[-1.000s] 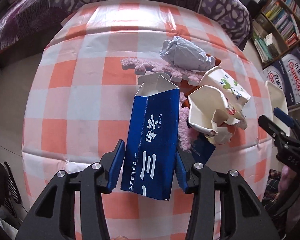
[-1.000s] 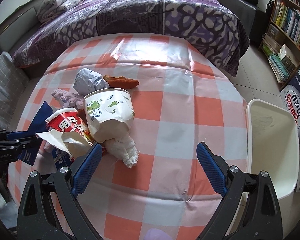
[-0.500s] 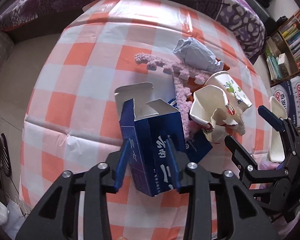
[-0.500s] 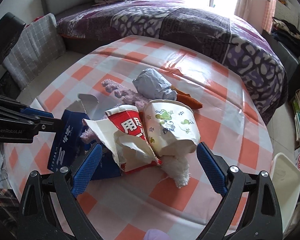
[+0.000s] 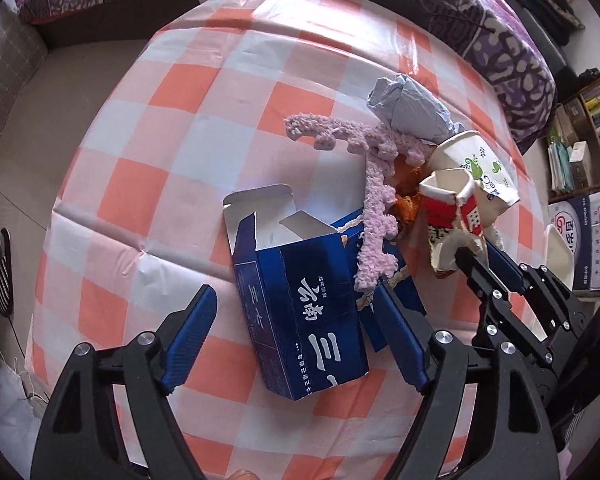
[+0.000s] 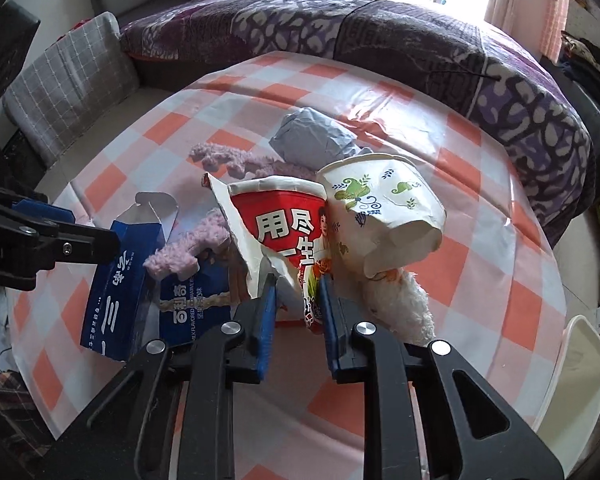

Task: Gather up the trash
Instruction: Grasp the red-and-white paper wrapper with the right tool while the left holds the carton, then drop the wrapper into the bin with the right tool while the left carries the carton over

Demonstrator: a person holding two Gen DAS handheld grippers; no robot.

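Observation:
A pile of trash lies on the checked tablecloth (image 5: 148, 152). An open blue carton (image 5: 304, 304) lies between the wide-open jaws of my left gripper (image 5: 296, 332), untouched by either finger; it also shows in the right wrist view (image 6: 118, 280). My right gripper (image 6: 296, 300) is shut on the torn red paper cup (image 6: 288, 232), also seen in the left wrist view (image 5: 452, 216). Beside it lie a white cup with green print (image 6: 384, 208), a grey crumpled wrapper (image 6: 312, 136), a pink fuzzy strip (image 5: 376, 200) and a second blue carton (image 6: 192, 300).
A white bin (image 6: 572, 392) stands at the table's right edge. A white fluffy wad (image 6: 404, 308) lies under the white cup. A purple-covered bed (image 6: 380, 28) is behind the table, bookshelves (image 5: 596, 120) and printed boxes (image 5: 588, 236) to the right.
My left gripper has opened and let go of the blue carton, which now lies on the table. My right gripper has moved in and closed on the torn red cup.

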